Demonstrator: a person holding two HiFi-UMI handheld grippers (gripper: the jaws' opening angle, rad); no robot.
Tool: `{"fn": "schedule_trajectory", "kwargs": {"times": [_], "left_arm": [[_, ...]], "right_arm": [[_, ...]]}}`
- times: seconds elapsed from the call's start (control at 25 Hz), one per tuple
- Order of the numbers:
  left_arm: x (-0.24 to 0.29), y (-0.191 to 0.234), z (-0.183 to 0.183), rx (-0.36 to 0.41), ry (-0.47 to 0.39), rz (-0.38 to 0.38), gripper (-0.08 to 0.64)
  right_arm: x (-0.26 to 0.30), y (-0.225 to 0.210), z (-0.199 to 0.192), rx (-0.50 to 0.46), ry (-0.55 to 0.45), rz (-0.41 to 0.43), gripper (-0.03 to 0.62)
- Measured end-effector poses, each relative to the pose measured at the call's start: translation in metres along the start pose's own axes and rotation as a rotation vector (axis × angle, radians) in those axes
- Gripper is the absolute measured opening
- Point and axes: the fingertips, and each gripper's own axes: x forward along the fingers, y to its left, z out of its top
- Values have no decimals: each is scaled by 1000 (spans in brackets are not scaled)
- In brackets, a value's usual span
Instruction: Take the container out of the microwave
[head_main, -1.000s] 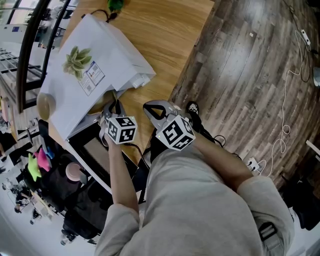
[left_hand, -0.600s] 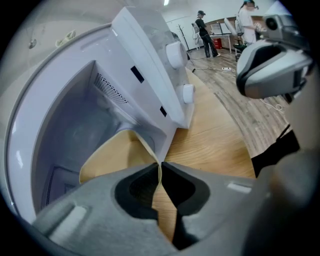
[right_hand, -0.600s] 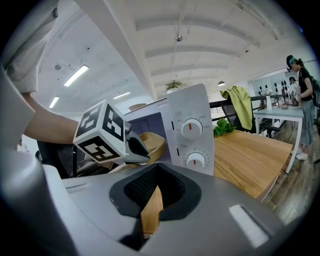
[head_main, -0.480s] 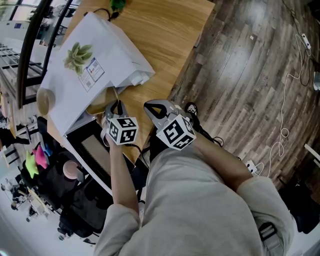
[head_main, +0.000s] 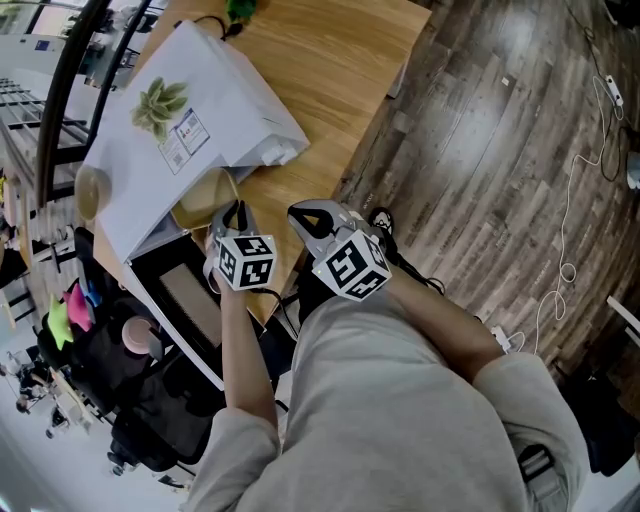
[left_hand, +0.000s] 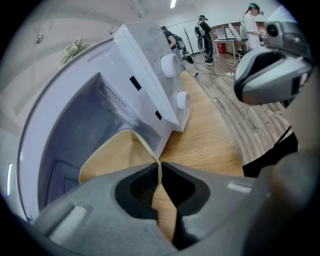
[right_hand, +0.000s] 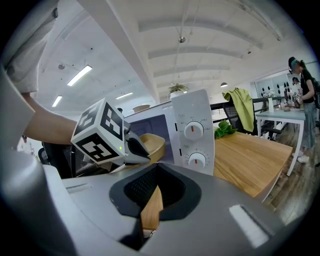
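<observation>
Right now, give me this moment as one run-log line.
left gripper: shut on container rim | container: partly inside microwave | right gripper: shut, empty

Dark plank floor (head_main: 500, 150) beside a light wooden table (head_main: 330, 70); strip lights (right_hand: 80, 75) on white ceiling (right_hand: 200, 30).

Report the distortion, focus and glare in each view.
Head view: sharp and evenly lit, though the floor curves with the wide lens. Left gripper view: fisheye with dark corners, the microwave walls bulge, the left tongs look soft up close. Right gripper view: same fisheye; the ceiling lights blow out white.
</observation>
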Motion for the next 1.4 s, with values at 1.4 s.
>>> {"fn": "schedule_trajectory", "kwargs": {"times": [1.4], "left_arm": [[-55, -47, -3, -249, -159, -39, 25]], "right_arm": [[-27, -9, -8, 30, 13, -95, 11]]}}
